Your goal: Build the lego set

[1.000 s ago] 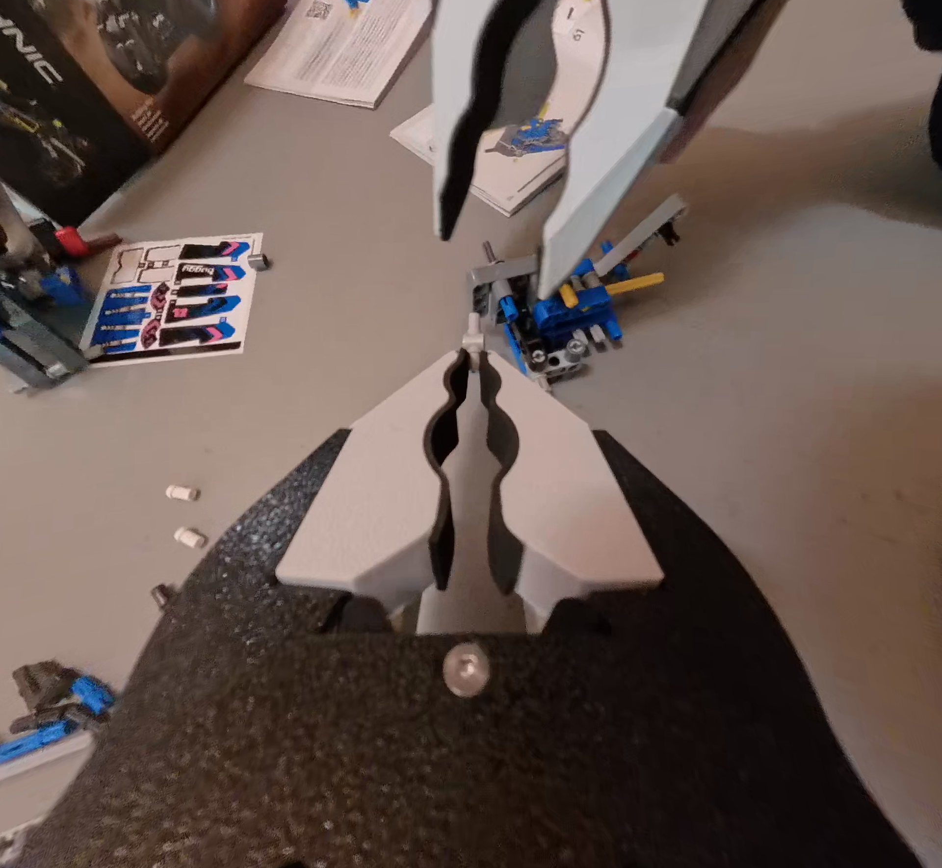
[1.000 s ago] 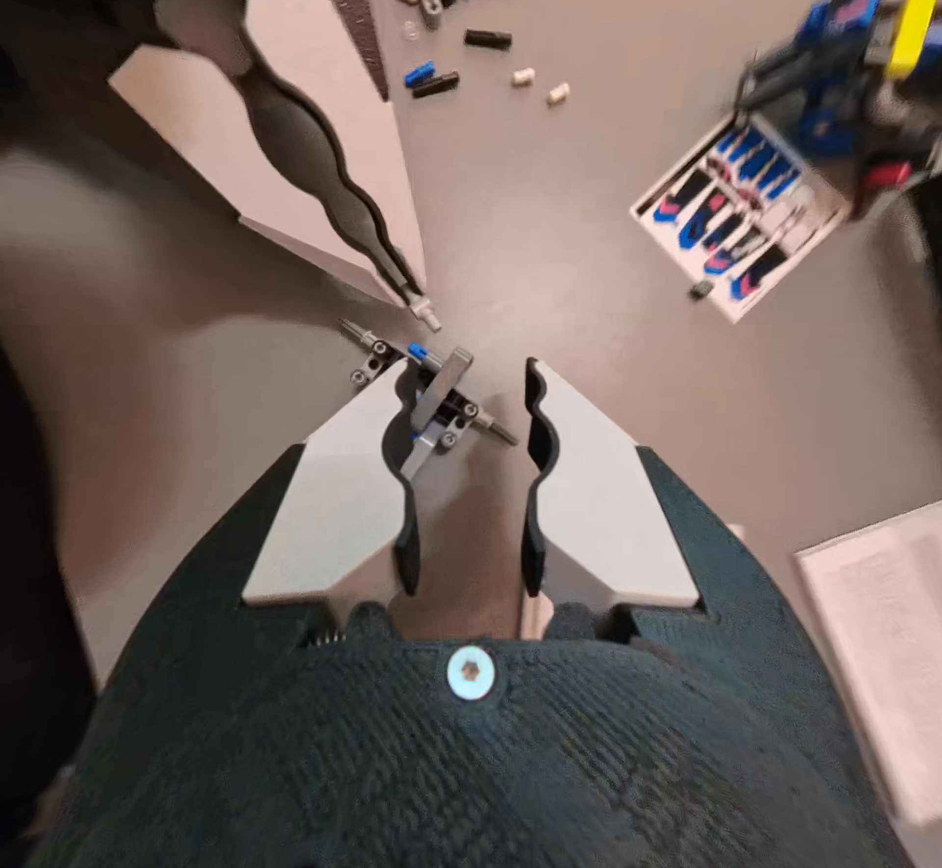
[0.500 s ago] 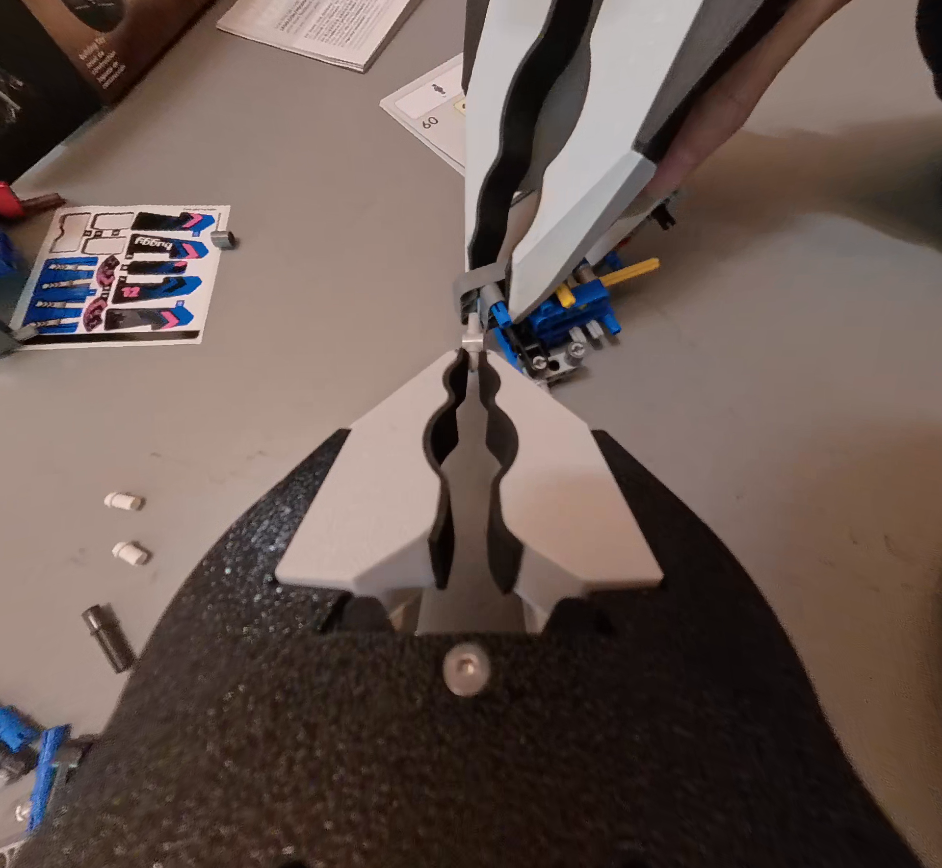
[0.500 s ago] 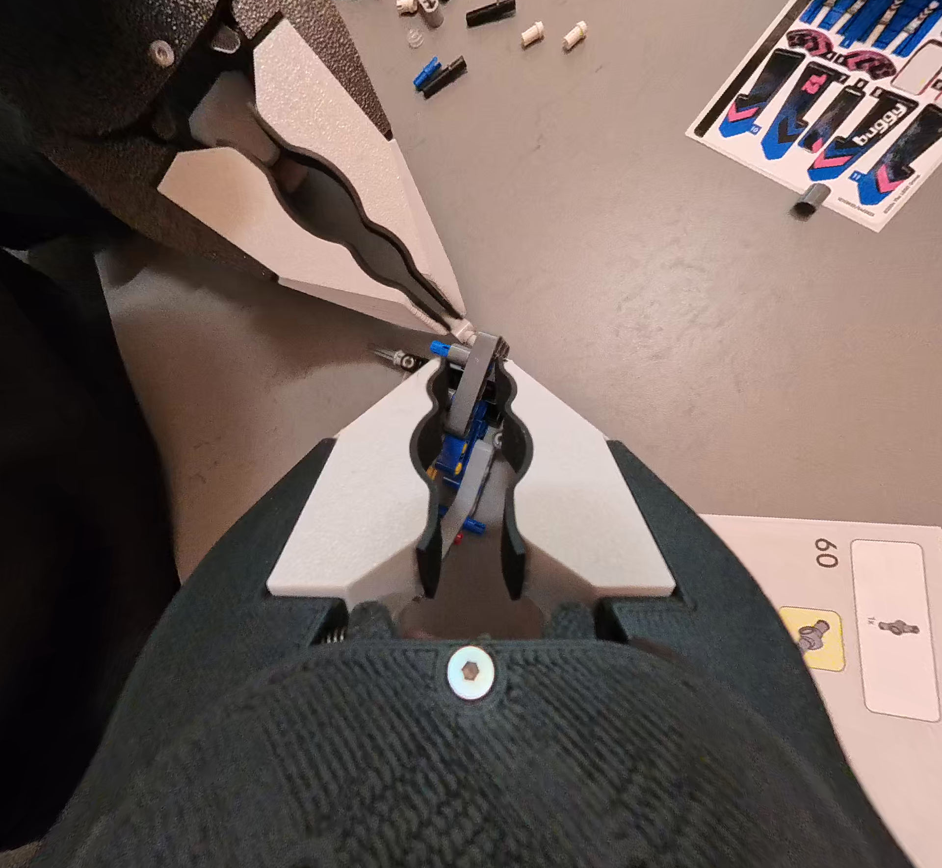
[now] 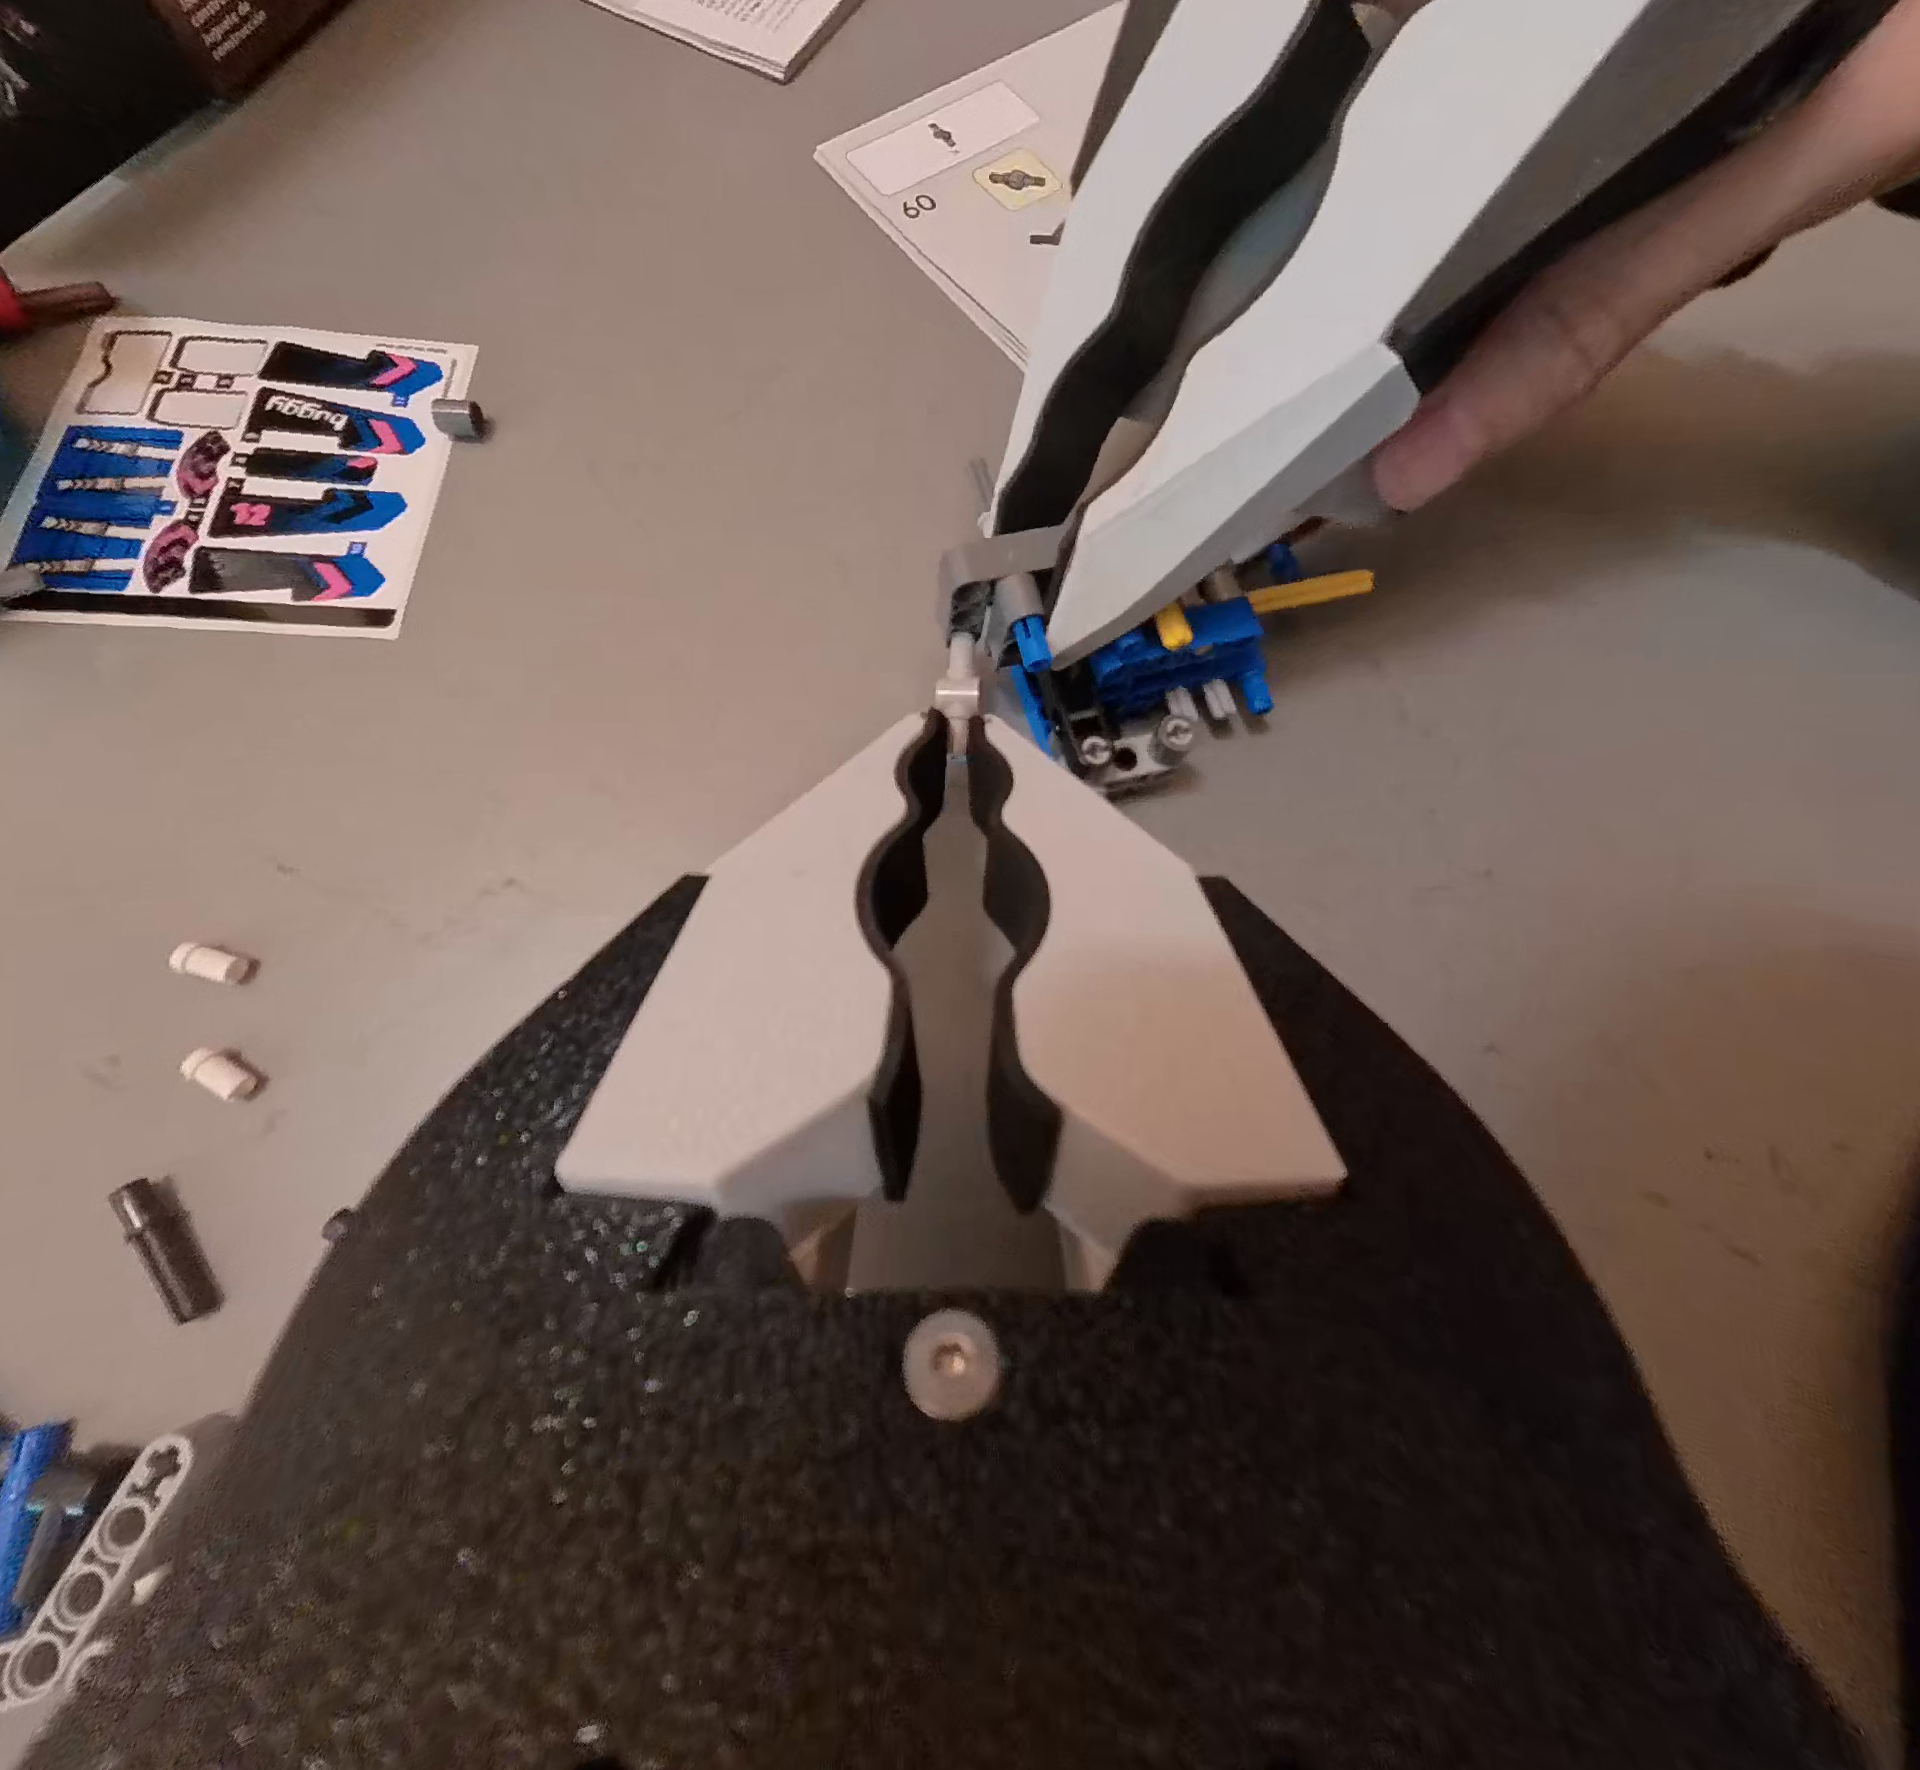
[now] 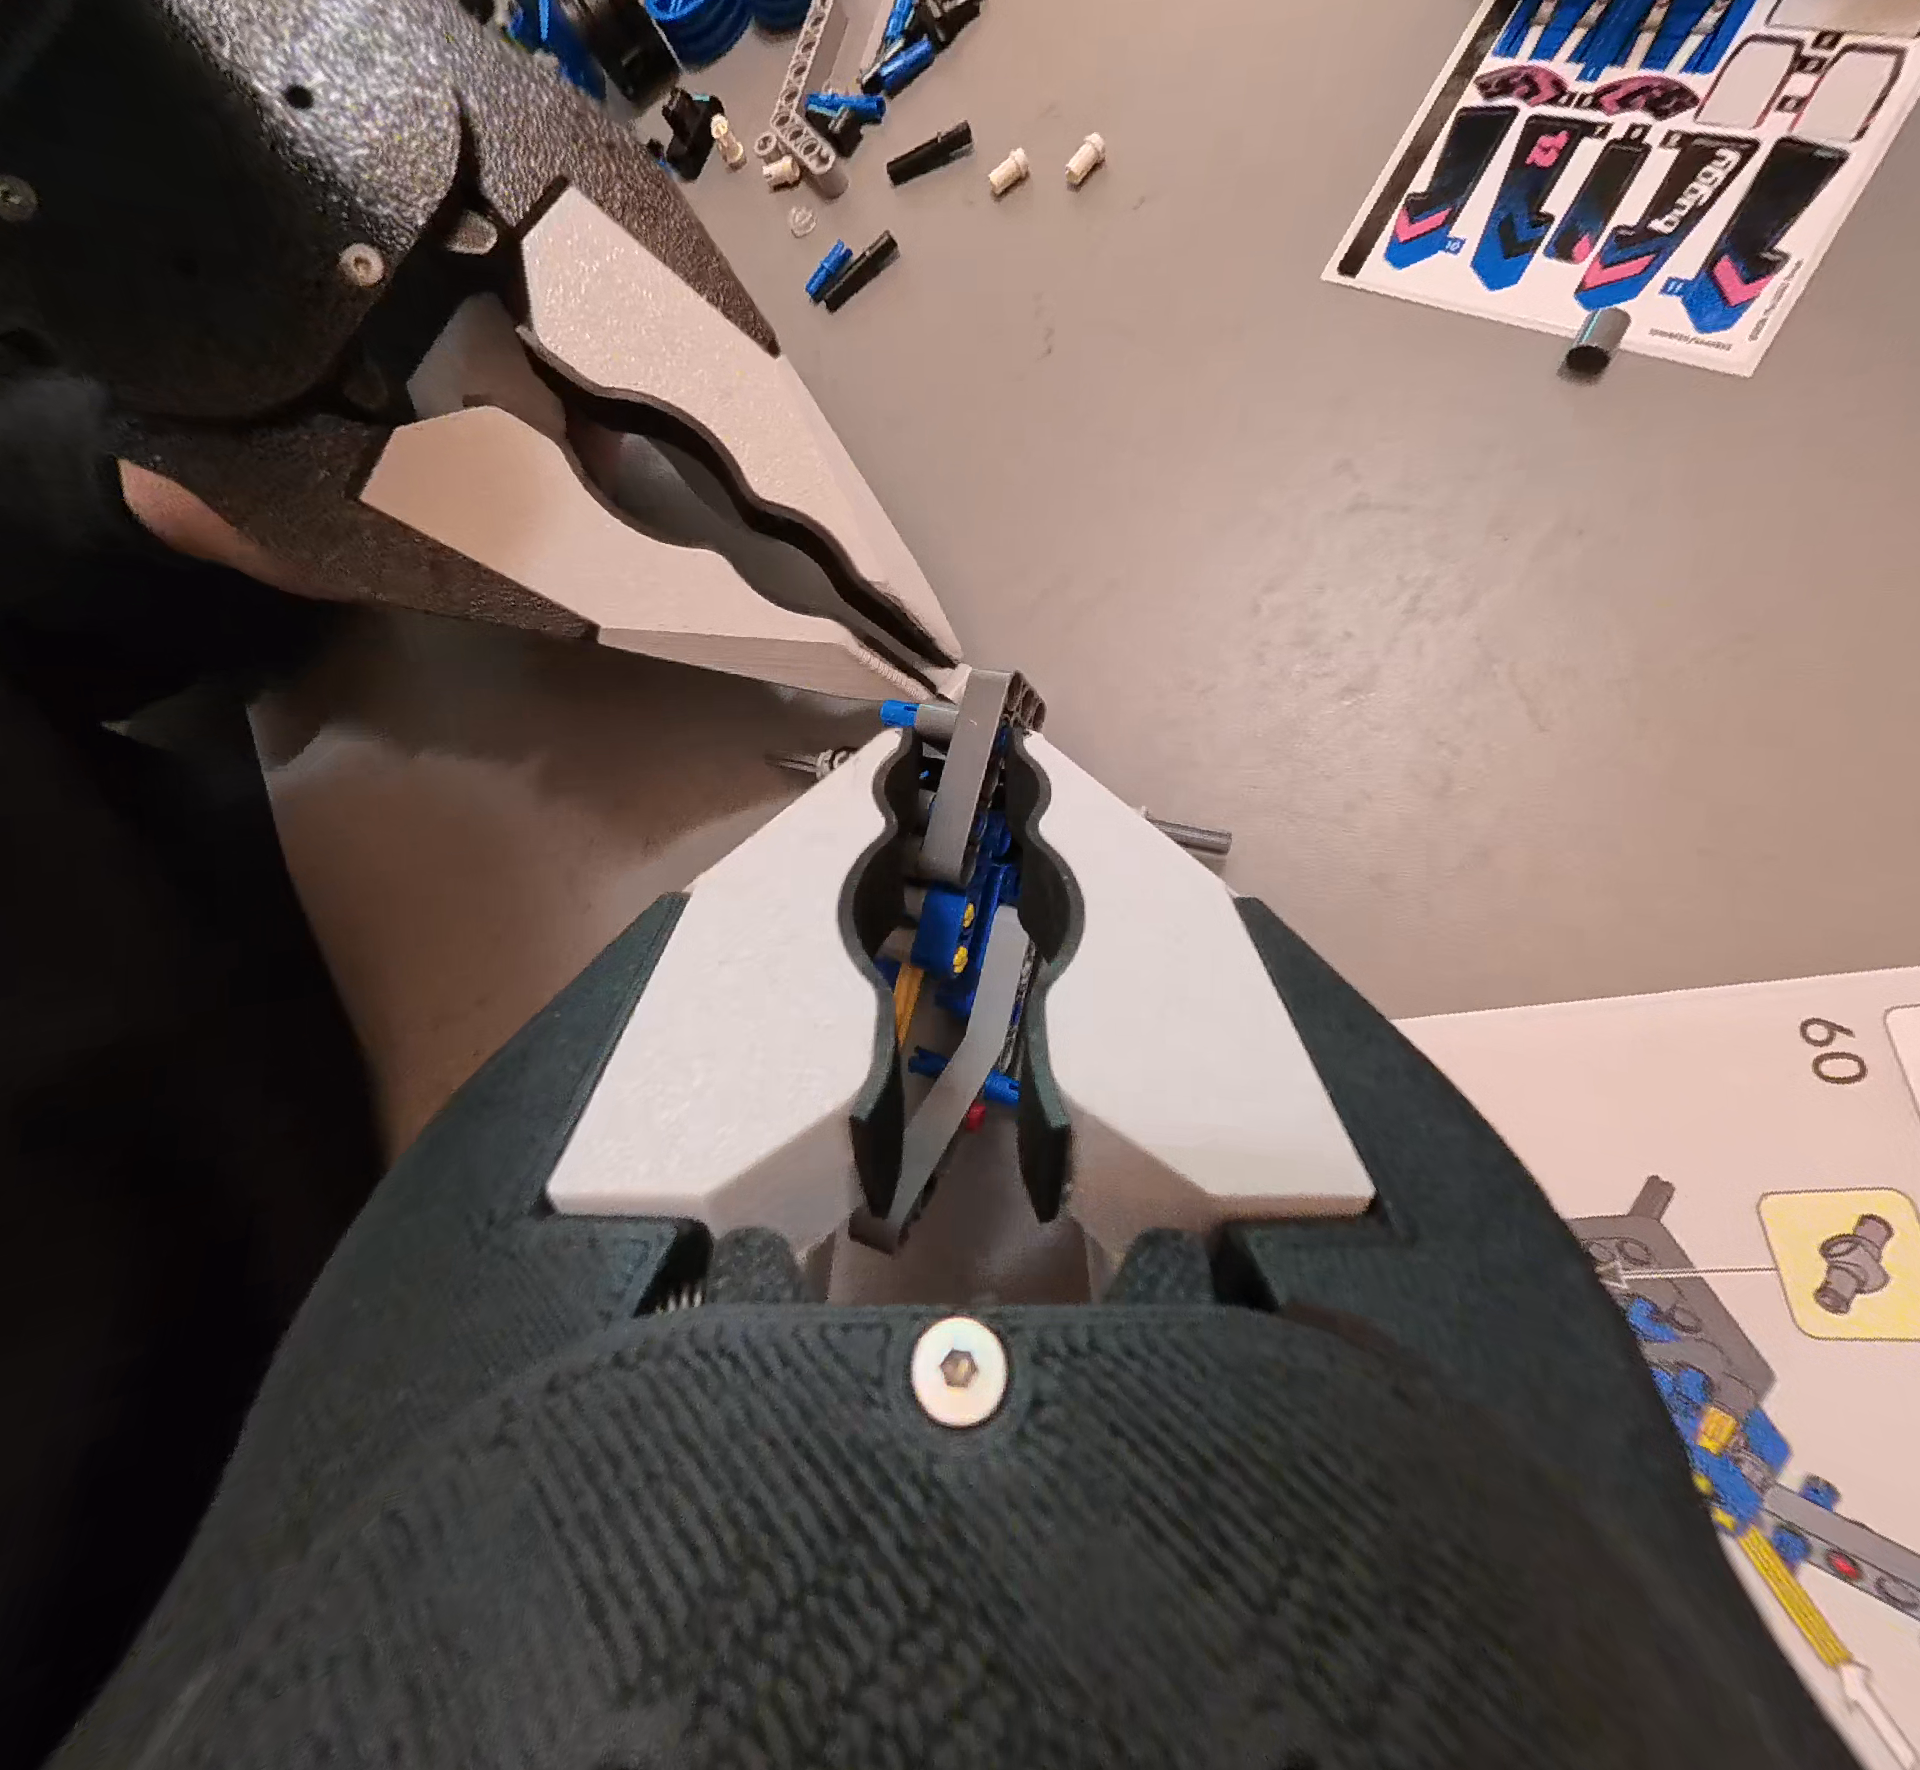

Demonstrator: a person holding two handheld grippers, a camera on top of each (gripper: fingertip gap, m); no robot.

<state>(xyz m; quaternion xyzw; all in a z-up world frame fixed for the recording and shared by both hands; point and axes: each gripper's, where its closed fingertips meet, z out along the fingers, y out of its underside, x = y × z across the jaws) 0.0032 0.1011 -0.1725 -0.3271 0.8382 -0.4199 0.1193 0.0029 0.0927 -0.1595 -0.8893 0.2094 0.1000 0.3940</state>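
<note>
The right hand-held gripper [image 6: 961, 733] is clamping the blue and grey lego assembly [image 5: 1153, 671], whose long axis is running back between its fingers, while the left hand-held gripper [image 5: 954, 733] is pinching a small grey pin [image 5: 957, 684] pointing forward at the assembly's grey end. Everything is sitting low over a grey tabletop [image 5: 644, 764]. A sticker sheet [image 5: 223, 473] is lying off to the left gripper's left, with an open instruction booklet [image 5: 935, 172] beyond and loose pegs [image 5: 213, 962] nearby.
</note>
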